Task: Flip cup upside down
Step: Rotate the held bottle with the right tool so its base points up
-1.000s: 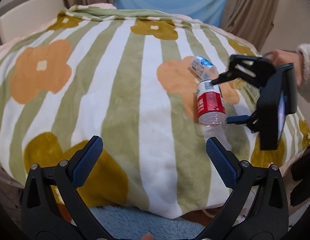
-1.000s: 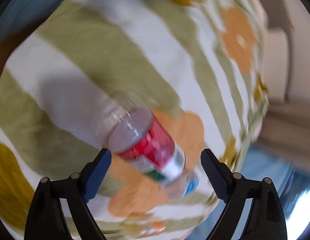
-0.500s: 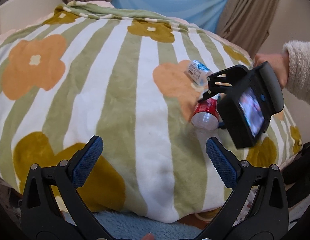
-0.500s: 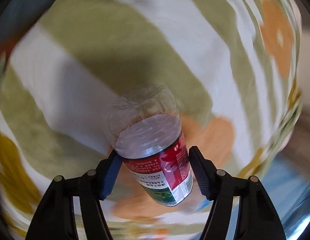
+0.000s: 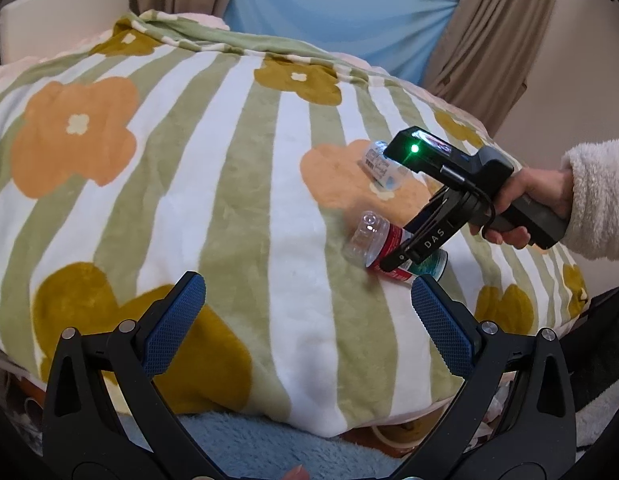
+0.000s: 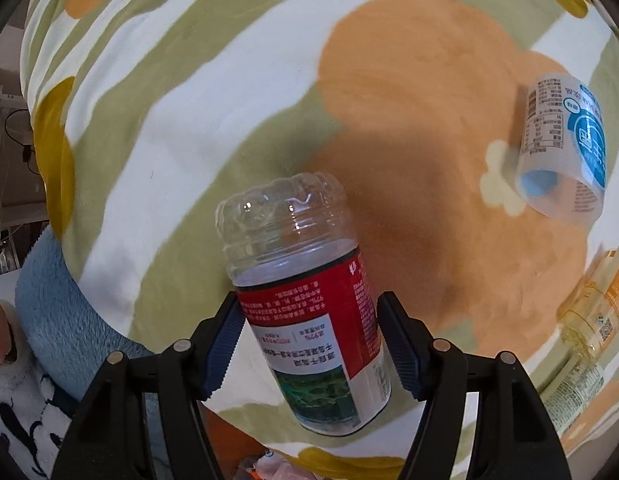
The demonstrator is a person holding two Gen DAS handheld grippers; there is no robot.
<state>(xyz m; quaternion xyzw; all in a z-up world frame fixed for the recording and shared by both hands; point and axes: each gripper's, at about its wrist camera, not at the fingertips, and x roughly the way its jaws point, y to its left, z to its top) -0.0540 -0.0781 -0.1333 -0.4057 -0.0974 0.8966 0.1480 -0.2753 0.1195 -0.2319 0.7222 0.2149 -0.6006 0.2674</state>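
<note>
Left wrist view: the left gripper (image 5: 305, 312) hangs wide open over the blanket (image 5: 169, 184), holding nothing and touching nothing. Ahead and to its right, the right gripper (image 5: 405, 256) reaches down to the cup (image 5: 383, 246), a cut clear bottle with a red label. The cup is tilted, its clear ribbed end pointing up and left, its labelled end low against the blanket. A second cup (image 5: 383, 166), white with blue print, lies on its side just beyond.

Right wrist view: the right gripper (image 6: 311, 344) is closed narrowly on the cup (image 6: 309, 300), the blue pads (image 6: 225, 340) pressing the red label from both sides. The clear closed end points away from the camera. The white cup (image 6: 561, 148) lies well apart at upper right, and a yellow bottle (image 6: 593, 304) sits at the right edge.

Risks, as I judge them: the thin plastic may buckle or slide between the pads if the squeeze is uneven. The blanket is soft and domed, so a cup set down mouth-first may tip. Whether the cup's mouth touches the blanket, I cannot tell.
</note>
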